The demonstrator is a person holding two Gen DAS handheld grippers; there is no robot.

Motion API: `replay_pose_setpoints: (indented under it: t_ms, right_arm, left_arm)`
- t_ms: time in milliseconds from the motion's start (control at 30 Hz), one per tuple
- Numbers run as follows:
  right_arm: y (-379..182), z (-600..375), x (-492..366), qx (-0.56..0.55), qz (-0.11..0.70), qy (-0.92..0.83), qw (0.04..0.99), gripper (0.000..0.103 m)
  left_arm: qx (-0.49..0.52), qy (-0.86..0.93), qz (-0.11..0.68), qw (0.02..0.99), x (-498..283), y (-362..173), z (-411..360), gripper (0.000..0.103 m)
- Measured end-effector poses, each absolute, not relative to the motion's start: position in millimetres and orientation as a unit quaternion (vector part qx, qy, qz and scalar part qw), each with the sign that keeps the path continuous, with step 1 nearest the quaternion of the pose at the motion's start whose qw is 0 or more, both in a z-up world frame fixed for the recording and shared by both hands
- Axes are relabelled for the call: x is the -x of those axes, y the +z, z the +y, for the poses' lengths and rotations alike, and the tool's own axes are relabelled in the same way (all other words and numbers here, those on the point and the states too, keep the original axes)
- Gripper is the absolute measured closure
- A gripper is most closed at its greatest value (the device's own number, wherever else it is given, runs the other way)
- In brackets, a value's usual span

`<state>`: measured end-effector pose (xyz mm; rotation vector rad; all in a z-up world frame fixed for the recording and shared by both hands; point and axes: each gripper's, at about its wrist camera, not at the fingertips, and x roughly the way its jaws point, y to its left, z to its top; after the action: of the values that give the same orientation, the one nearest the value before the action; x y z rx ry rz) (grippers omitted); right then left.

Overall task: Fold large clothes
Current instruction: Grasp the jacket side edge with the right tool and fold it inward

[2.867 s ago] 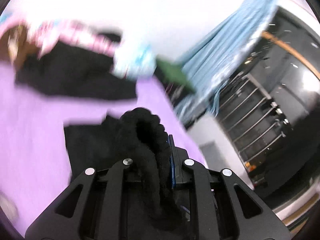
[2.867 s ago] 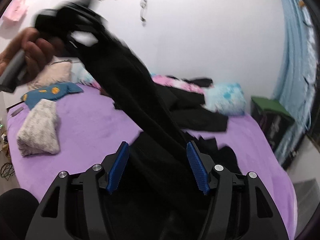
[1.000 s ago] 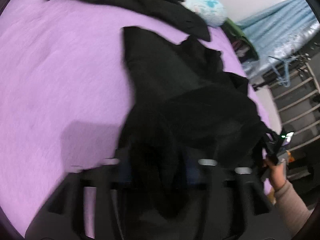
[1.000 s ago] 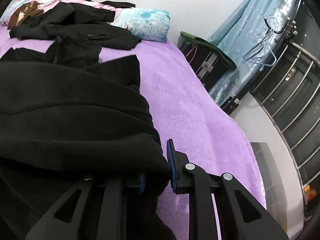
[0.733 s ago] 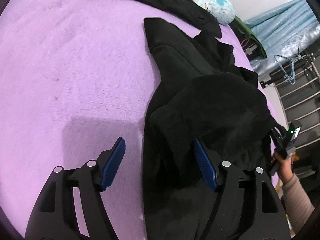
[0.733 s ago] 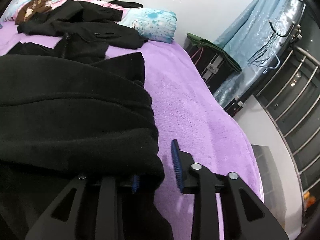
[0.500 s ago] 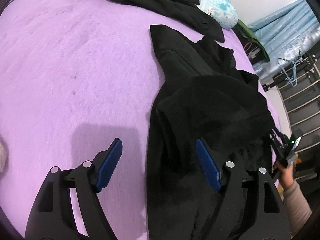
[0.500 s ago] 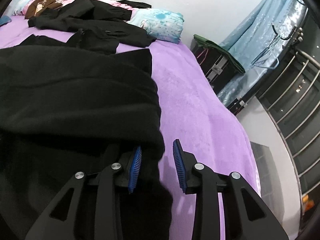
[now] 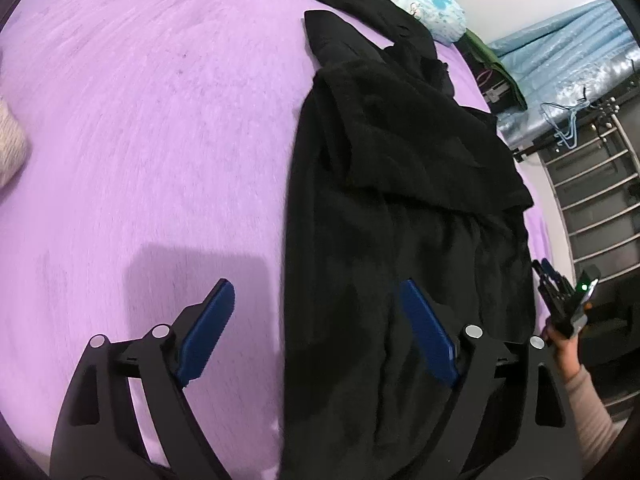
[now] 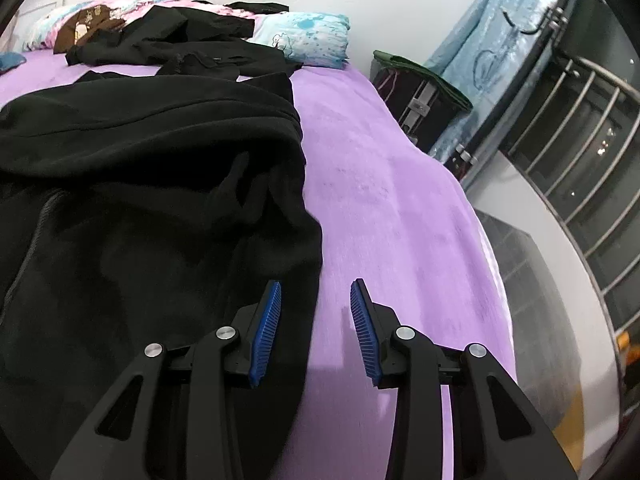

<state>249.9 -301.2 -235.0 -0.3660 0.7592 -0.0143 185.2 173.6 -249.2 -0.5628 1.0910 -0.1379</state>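
Looking down on the black fleece garment (image 9: 400, 184), I see it lies half folded on the purple bed (image 9: 140, 120). It seems thick, soft and limp, so I would take the doubled hem. My left gripper (image 9: 320, 328) has just been opening wide; my right gripper (image 10: 316, 328) partly. Both jaws are empty.

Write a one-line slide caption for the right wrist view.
Right gripper open above the edge of a black fleece garment lying on the purple plush bedspread.
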Motion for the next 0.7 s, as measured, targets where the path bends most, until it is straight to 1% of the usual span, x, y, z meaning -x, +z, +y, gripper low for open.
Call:
replay_pose_setpoints:
  t_ms: [133,167,200,300,333,367,567,667,700]
  right_arm:
    - [-227.7,-304.1,-224.0,0.168,0.365,0.004,0.916,0.056]
    - [-225.0,-304.7,-216.5,0.163,0.363,0.008,0.917,0.049]
    - [-222.9,-306.0,-210.5,0.159,0.360,0.009,0.919,0.045]
    - [-218.4,-308.8,-196.8,0.145,0.361,0.015,0.921,0.043]
    - [-217.5,-310.1,-191.5,0.138,0.364,0.017,0.921,0.041]
    - [-216.4,-311.8,-186.6,0.129,0.367,0.022,0.921,0.036]
    - [-218.8,-317.0,-164.9,0.100,0.385,0.047,0.916,0.034]
    - [-222.8,-323.2,-156.3,0.069,0.394,0.052,0.915,0.029]
    - [-224.7,-324.4,-154.0,0.061,0.398,0.053,0.914,0.029]
  left_arm:
    - [0.255,-0.067,0.504,0.822,-171.9,-243.5,162.5,0.016]
    - [0.254,-0.069,0.501,0.824,-168.5,-241.8,159.2,0.015]
    - [0.254,-0.071,0.499,0.825,-165.6,-240.1,156.4,0.014]
    - [0.254,-0.074,0.496,0.827,-157.0,-236.5,150.4,0.012]
    - [0.255,-0.076,0.494,0.828,-154.0,-235.4,149.2,0.012]
    - [0.257,-0.076,0.493,0.828,-153.2,-234.8,147.6,0.012]
    - [0.253,-0.077,0.502,0.824,-132.8,-241.1,140.8,0.011]
    - [0.252,-0.076,0.510,0.819,-121.3,-247.6,136.7,0.011]
    - [0.250,-0.075,0.513,0.818,-118.0,-250.0,135.4,0.010]
